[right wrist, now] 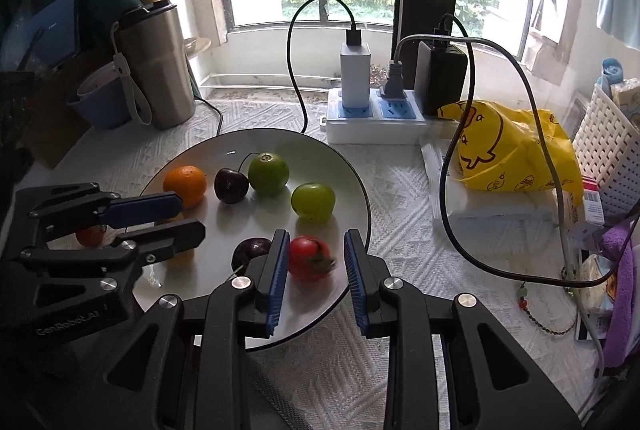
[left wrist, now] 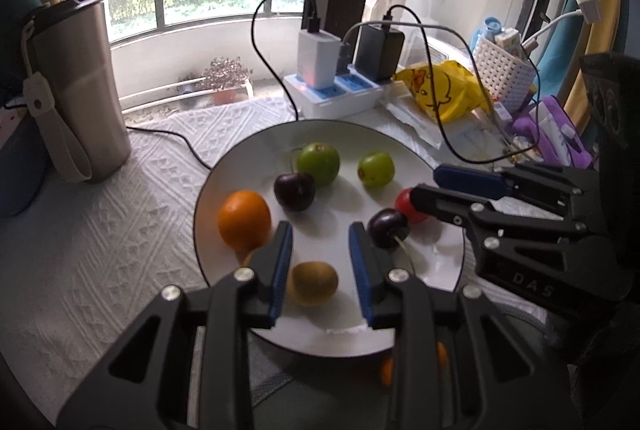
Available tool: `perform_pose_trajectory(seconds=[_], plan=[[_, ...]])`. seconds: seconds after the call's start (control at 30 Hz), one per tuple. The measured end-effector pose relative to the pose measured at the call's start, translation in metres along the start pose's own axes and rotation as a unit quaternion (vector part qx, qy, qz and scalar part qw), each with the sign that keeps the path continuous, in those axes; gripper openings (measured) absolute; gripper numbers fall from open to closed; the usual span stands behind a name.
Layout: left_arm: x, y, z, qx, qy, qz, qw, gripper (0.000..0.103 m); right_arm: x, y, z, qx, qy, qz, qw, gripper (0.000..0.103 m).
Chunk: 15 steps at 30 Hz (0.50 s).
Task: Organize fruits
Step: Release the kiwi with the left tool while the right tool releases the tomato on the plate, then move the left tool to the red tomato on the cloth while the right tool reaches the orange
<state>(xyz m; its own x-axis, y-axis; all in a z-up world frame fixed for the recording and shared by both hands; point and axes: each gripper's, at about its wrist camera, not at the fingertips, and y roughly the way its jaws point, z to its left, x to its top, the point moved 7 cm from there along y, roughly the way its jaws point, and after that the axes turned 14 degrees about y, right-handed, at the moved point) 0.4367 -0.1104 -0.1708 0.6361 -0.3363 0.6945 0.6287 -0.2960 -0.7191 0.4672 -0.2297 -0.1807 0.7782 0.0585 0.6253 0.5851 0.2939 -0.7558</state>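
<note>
A white plate (left wrist: 332, 198) (right wrist: 280, 150) holds an orange (left wrist: 244, 220) (right wrist: 186, 186), two green fruits (left wrist: 320, 164) (left wrist: 375, 169), two dark cherries (left wrist: 295, 191) (left wrist: 387, 228), a kiwi (left wrist: 313, 283) and a red cherry tomato (right wrist: 310, 257). My left gripper (left wrist: 320, 230) (right wrist: 192, 214) hovers low over the plate's near side, drawn in to a narrow gap. The kiwi lies under that gap and only brushes the left pad. My right gripper (right wrist: 316, 234) (left wrist: 424, 186) is just as narrow. The tomato sits in its gap against the left pad, clear of the right one.
A steel tumbler (left wrist: 80, 90) (right wrist: 156, 66) stands at the left. Behind the plate are a power strip (left wrist: 332, 94) (right wrist: 376, 122) with chargers and looping cables. A yellow bag (right wrist: 516, 154) and a white basket (right wrist: 604, 158) sit to the right. A white textured cloth (right wrist: 400, 214) covers the table.
</note>
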Motion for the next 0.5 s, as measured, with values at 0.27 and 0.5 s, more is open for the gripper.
perform_pose_trajectory(seconds=[0.27,0.5], plan=[[0.004,-0.024,-0.001,0.001,-0.003,-0.026,0.9997,0.031,0.001,-0.011,0.007,0.0,-0.003,-0.007,1.0,0.03],[0.006,-0.047,0.005,0.015,-0.005,-0.04,0.9991,0.043,0.004,-0.03,0.021,0.005,-0.009,-0.02,1.0,0.03]])
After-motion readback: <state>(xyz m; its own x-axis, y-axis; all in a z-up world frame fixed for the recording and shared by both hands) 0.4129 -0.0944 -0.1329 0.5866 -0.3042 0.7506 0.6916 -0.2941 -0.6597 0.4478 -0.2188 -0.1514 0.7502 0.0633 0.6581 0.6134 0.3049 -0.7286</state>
